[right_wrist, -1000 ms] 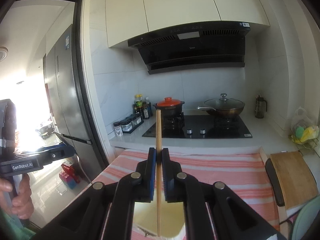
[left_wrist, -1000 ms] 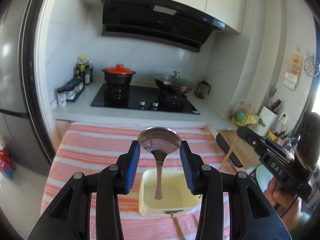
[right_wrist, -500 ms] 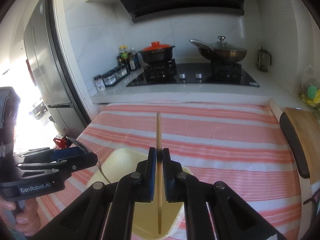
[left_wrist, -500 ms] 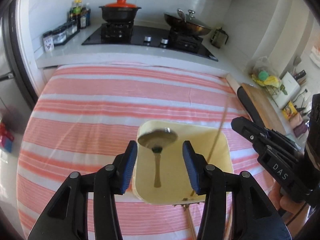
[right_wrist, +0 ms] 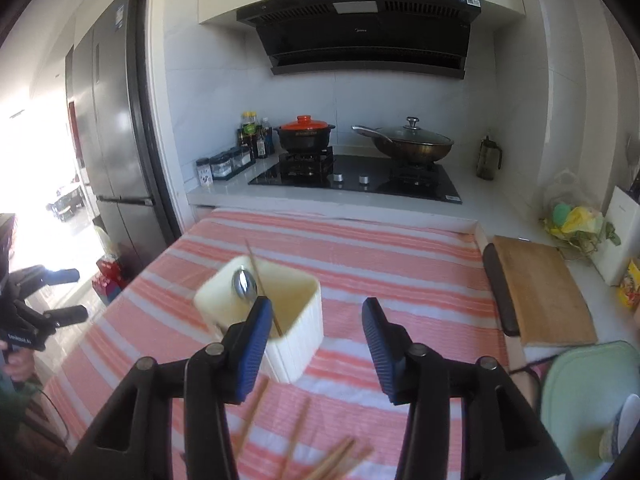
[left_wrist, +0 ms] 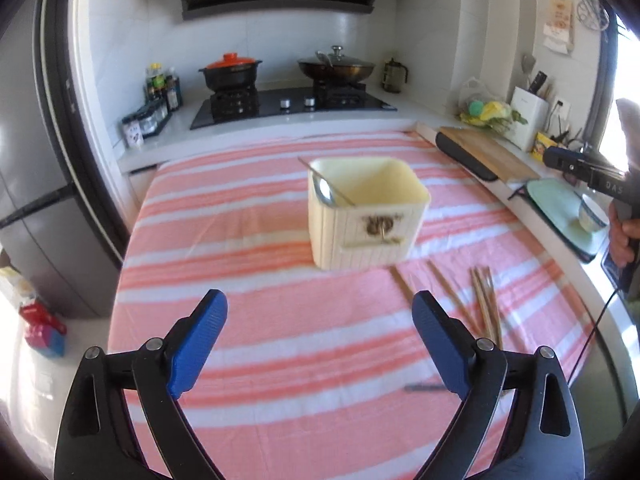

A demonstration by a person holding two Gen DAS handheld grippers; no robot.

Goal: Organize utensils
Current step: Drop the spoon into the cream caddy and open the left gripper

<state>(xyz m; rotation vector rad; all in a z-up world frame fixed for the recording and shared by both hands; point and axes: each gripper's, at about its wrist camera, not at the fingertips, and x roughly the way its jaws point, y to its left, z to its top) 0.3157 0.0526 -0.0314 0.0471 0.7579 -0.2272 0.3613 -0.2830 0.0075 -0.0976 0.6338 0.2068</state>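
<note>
While both tools hang above the striped cloth [left_wrist: 280, 344], nothing is held in either one. The left gripper [left_wrist: 320, 336] has its blue pads [left_wrist: 198, 338] spread wide apart, and only cloth shows between them. The right gripper [right_wrist: 318, 348] is wide open too, with its left pad just in front of the box [right_wrist: 298, 334] in its own view. The box is pale yellow, with ribbed sides and a small brown picture on the front, and it stands upright near the middle of the cloth. Inside it a shiny metal spoon [left_wrist: 325, 192] stands with its round bowl up, leaning on the left wall. One thin wooden chopstick [right_wrist: 264, 290] leans in the box beside the spoon, and its tip sticks out over the back left rim. More chopsticks [left_wrist: 482, 300] lie flat on the cloth near the box, on its right front side; some are in a loose bunch and two lie apart. They are long, thin and light brown. A small dark thing lies on the cloth by the left gripper's right pad, but it is too blurred to tell what it is.
</note>
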